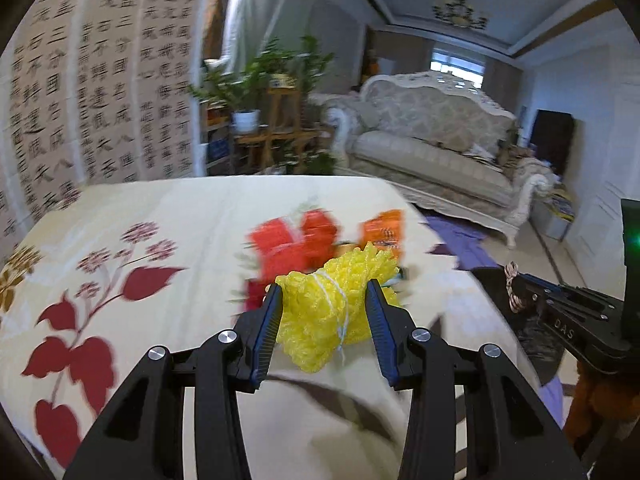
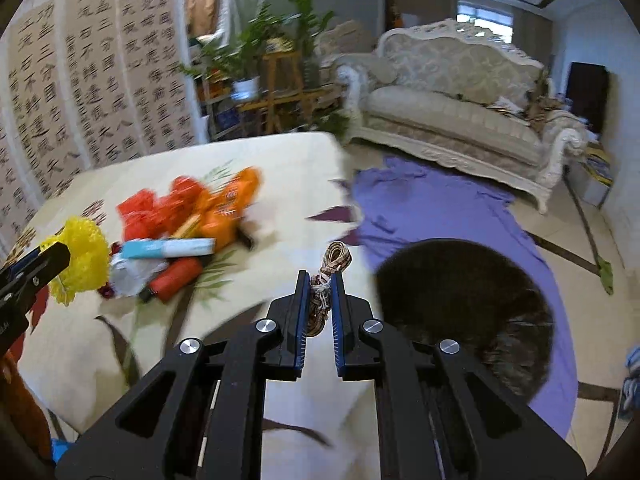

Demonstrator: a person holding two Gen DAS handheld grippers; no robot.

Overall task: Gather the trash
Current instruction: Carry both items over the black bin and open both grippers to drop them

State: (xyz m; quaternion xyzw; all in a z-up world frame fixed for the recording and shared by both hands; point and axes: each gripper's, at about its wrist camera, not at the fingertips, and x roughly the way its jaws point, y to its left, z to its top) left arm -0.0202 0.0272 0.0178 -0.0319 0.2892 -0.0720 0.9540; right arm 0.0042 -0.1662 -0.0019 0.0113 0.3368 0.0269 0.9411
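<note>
Left tool [image 1: 322, 294]: nearest the lens, jaws part open and clamped on a yellow mesh bundle [image 1: 332, 312], which sits between the blue pads and projects forward over the floral-clothed counter [image 1: 140, 220]. Beyond it on the counter lies a blurred red and orange trash pile [image 1: 312, 240].

Right tool [image 2: 320, 284]: jaws nearly closed, pinching a coil of brown string [image 2: 330, 276] that sticks out past the tips.

The left view shows the right tool from the side at the frame's right edge. Only the right view shows the pile's white and blue tube [image 2: 168, 248], a purple cloth [image 2: 440, 208] on the floor and a dark round bin [image 2: 468, 312] just right of the counter.
</note>
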